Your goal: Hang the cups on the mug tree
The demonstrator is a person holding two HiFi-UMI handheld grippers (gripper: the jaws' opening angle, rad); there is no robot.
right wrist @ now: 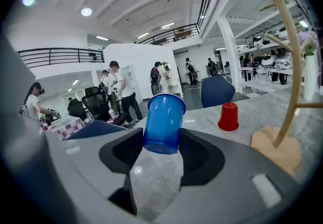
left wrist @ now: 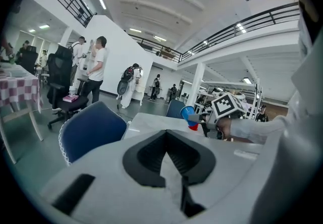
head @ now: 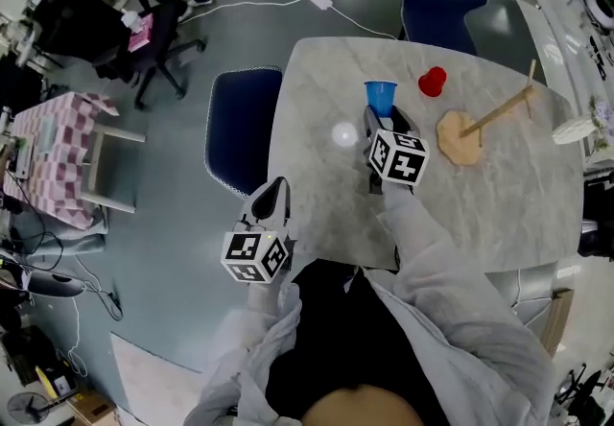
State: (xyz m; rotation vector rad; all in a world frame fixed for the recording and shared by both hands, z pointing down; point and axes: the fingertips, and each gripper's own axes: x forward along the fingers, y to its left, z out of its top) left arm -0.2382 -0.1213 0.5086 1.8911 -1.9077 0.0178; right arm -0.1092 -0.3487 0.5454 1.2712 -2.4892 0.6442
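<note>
In the head view, we saw the right gripper clamped on the blue cup, left of the mug tree on the marble table. The red cup stood upside down near the tree's base. The left gripper hung at the table edge far from the tree. In the left gripper view, its jaws were pressed together on nothing (only table beyond). In the right gripper view, the jaws pinched the tilted blue cup near its base, the tree off to the right.
</note>
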